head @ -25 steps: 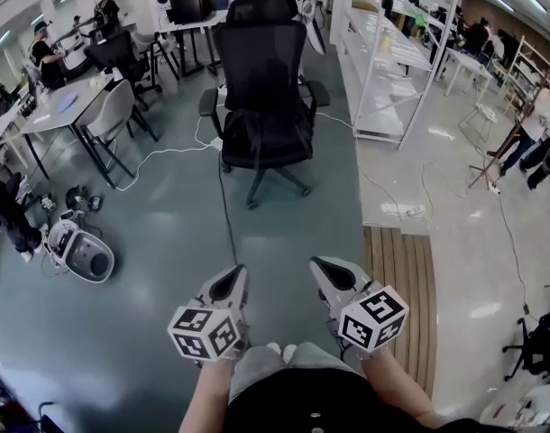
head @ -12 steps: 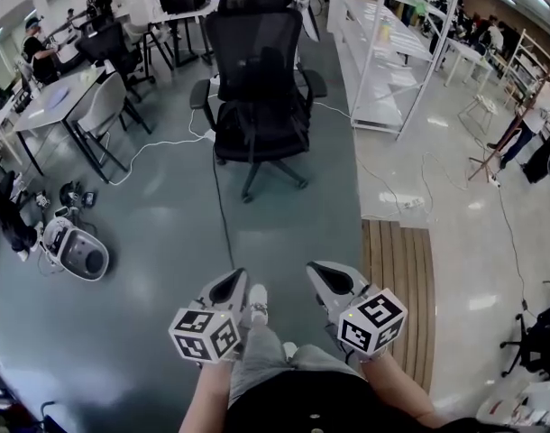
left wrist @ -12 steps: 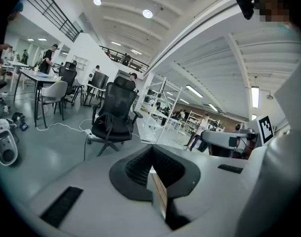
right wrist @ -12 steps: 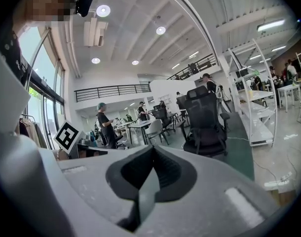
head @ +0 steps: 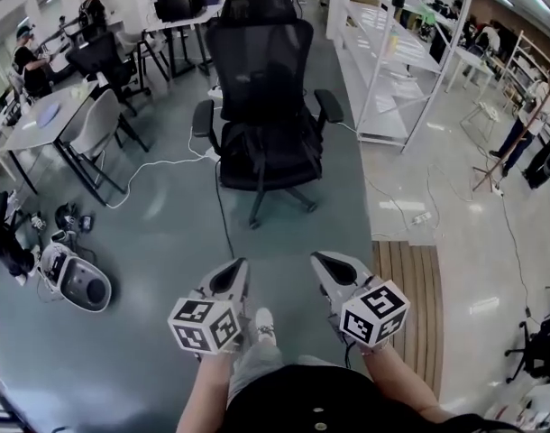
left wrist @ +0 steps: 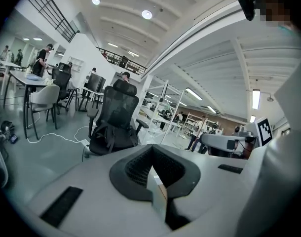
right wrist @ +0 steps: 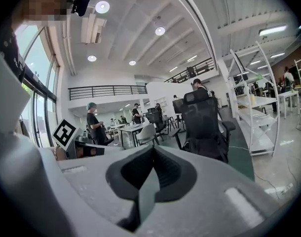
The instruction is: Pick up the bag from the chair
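Bag (head: 261,150) — black, on seat of office chair (head: 261,48), far across floor. Left gripper (head: 231,276), right gripper (head: 333,265) — 2 units, side by side, jaws pressed together, nothing between.

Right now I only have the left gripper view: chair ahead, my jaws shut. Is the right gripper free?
Observer: Yes. The right gripper is shut, with nothing between its jaws.
Operator: Anything on the floor on the way?
Observer: In the head view, a dark cable runs along the floor from under the chair towards where we stand.
Operator: And off to the right?
Observer: A slatted wooden board lies on the floor on that side.
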A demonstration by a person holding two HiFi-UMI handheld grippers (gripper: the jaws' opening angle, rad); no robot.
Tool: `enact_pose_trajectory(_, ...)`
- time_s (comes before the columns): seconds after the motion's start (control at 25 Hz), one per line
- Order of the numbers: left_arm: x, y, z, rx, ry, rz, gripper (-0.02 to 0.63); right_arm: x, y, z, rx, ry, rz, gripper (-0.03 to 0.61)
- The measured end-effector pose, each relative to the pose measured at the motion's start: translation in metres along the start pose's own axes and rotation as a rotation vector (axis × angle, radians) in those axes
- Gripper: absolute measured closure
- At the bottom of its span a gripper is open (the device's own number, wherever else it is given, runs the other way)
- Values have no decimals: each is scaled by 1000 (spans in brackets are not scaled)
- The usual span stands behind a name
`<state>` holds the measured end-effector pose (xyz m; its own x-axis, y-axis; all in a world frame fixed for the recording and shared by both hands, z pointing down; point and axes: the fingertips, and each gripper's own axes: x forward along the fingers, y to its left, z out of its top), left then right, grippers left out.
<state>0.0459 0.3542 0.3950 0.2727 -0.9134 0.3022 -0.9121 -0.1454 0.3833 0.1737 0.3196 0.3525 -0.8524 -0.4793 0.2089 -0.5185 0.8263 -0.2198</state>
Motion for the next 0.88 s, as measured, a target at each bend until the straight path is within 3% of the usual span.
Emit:
enact_pose_trajectory(0.28, 48, 83, 67, 25, -15, -26, 597, 107, -19, 35, 0, -31, -18, 580)
enact_pose_trajectory(0.88, 121, 157, 82, -61, 79, -52, 597, 219, -73, 42, 51, 28, -40, 580)
